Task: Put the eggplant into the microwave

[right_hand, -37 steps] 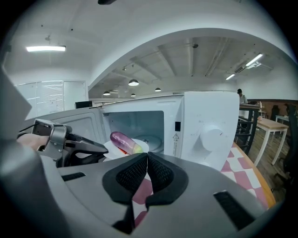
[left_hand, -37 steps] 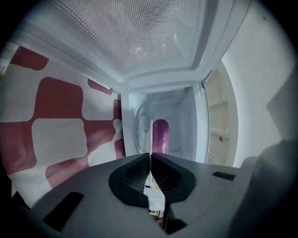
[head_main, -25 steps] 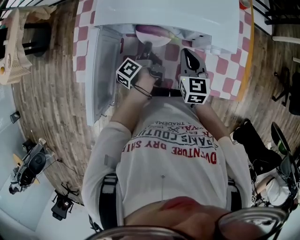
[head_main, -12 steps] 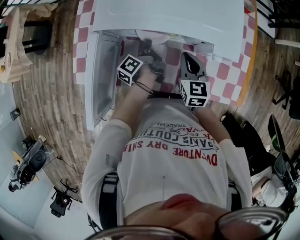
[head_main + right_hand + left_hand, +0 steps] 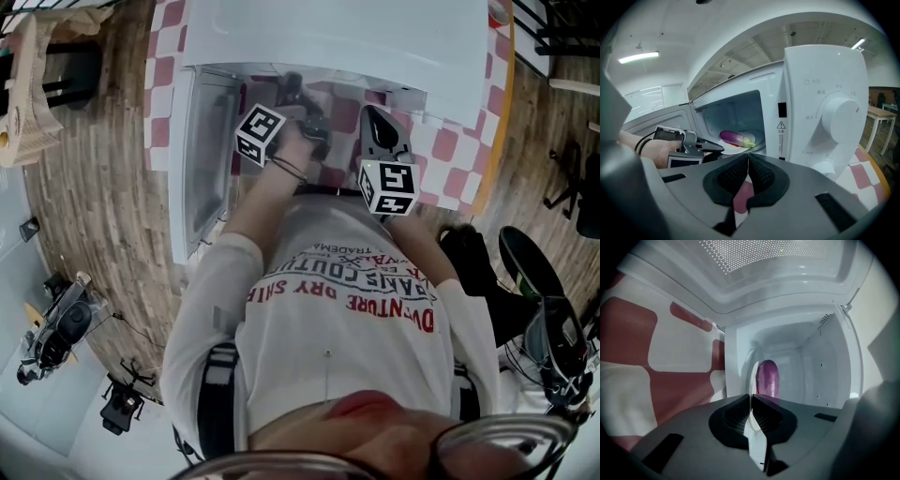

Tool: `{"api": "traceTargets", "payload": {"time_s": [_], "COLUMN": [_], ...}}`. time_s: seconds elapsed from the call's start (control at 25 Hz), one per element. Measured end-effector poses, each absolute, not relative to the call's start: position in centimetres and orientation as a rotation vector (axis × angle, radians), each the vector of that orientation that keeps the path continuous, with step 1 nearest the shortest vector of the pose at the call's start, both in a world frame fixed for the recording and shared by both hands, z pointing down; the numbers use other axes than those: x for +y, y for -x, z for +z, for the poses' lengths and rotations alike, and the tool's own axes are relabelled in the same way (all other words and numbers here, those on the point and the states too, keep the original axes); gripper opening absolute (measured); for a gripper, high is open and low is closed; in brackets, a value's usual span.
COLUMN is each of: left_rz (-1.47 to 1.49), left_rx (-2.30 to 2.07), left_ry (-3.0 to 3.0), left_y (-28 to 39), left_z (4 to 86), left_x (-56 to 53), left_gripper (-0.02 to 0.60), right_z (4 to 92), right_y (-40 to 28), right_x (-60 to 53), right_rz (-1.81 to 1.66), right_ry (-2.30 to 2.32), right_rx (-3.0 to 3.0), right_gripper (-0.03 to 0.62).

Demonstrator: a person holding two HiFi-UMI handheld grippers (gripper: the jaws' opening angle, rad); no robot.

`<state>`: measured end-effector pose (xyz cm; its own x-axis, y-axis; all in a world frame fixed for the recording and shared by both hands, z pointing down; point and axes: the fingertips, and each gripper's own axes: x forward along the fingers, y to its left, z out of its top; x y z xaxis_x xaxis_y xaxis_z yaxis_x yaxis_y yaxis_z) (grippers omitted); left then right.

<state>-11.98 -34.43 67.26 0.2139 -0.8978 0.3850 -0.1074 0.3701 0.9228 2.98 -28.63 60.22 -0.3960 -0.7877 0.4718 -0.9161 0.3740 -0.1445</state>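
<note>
The purple eggplant (image 5: 735, 138) lies on a white plate (image 5: 740, 146) inside the open white microwave (image 5: 820, 93). The left gripper view shows the eggplant (image 5: 767, 378) end-on, deep in the cavity. My left gripper (image 5: 751, 397) is shut and empty, just in front of the microwave's mouth. The right gripper view shows that left gripper (image 5: 717, 148) in a hand, short of the plate. My right gripper (image 5: 748, 159) is shut with nothing in it, facing the microwave front beside the opening. In the head view the left gripper (image 5: 293, 86) and right gripper (image 5: 368, 110) both point at the microwave; the eggplant is hidden there.
The microwave door (image 5: 202, 141) hangs open to the left. A control panel with a large knob (image 5: 840, 115) is at the microwave's right. A red and white checked cloth (image 5: 169, 56) covers the table. Wooden floor lies around it, with stands and gear (image 5: 56, 333) at the left.
In the head view the plate and eggplant showed at the microwave's mouth a second ago; now its top hides them. The left gripper has shifted a little. The right gripper has hardly moved.
</note>
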Motion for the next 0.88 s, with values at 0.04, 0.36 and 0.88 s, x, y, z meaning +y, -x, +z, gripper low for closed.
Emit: {"api": "traceTargets", "payload": {"time_s": [0.04,0.36,0.88], "left_rz": [-0.727,-0.682,-0.605], "left_rx": [-1.249,-1.242,-1.228], "left_ry": [-1.068,-1.094,-1.177], "left_y": [12.0,11.8,12.4], "left_z": [67.3,67.2,65.7], "left_x": [-34.5,-34.6,-32.8], "left_gripper": [0.034,0.036,0.251], "right_z": [60.2,60.2,59.6], "right_y": [-3.1,-2.7,-1.3], "right_x": [-28.7,-28.8,-28.1], "right_rz": [0.556,0.540,0.526], "right_ry": [-1.498,-1.497,-1.491], "right_rx": [-2.313,-2.311,-2.333], "right_gripper": [0.026,0.026,0.026]}}
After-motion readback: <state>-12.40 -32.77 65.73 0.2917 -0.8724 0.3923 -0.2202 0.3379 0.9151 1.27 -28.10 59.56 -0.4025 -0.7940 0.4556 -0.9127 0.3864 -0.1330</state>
